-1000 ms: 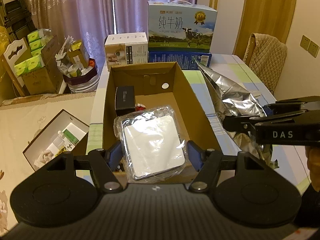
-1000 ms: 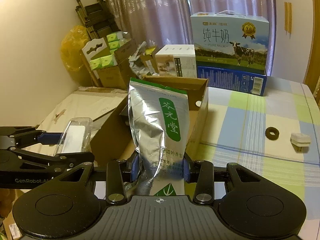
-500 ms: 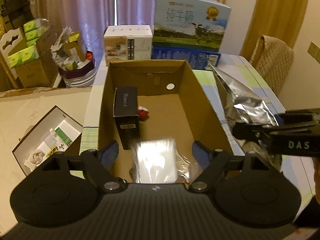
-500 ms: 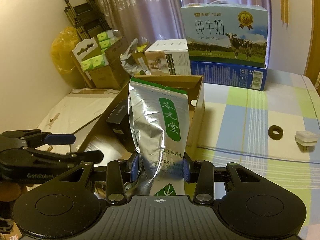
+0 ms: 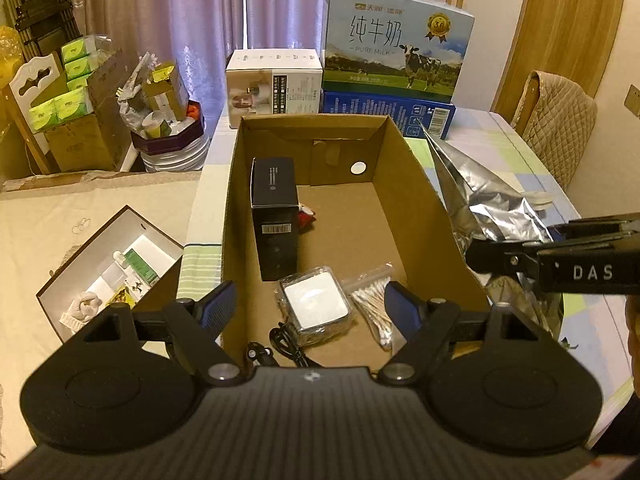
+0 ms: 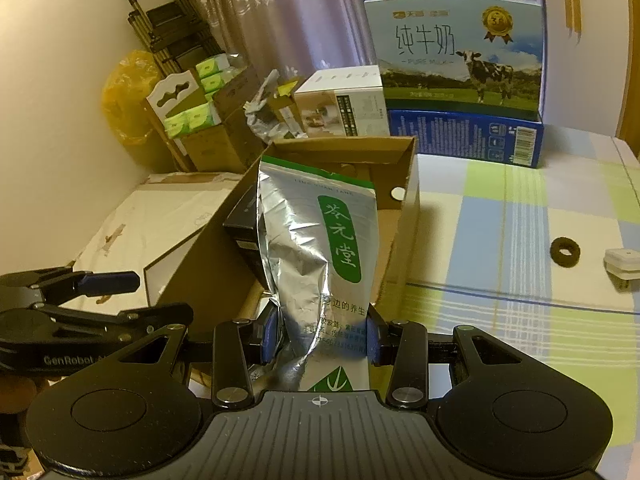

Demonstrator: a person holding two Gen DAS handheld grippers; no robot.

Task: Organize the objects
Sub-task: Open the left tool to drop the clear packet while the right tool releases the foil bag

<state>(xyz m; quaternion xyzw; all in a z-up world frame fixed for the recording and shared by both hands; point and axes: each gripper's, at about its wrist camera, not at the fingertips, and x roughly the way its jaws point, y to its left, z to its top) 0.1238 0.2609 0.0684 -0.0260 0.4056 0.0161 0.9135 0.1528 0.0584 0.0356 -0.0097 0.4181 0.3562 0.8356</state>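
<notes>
An open cardboard box [image 5: 416, 196] stands on the checked table. Inside lie a black box [image 5: 275, 216], a white square item in clear wrap [image 5: 316, 306], a bag of cotton swabs [image 5: 374, 304] and a black cable [image 5: 286, 344]. My left gripper [image 5: 312, 306] hovers open over the box's near end, nothing between its fingers. My right gripper [image 6: 320, 334] is shut on a silver foil pouch with a green label [image 6: 320, 248], held upright beside the cardboard box [image 6: 404, 208]. The silver pouch [image 5: 480, 200] also shows right of the box in the left wrist view.
Milk cartons [image 5: 396, 48] and a white box [image 5: 274, 82] stand behind the cardboard box. A dark ring [image 6: 565, 253] and a white plug [image 6: 622, 260] lie on the tablecloth to the right. An open grey box [image 5: 112, 272] and clutter sit on the left; a padded chair [image 5: 556, 124] on the right.
My left gripper opened and let go of the wrapped white item, which dropped to the floor of the cardboard box. The right gripper kept hold of the pouch and shifted slightly.
</notes>
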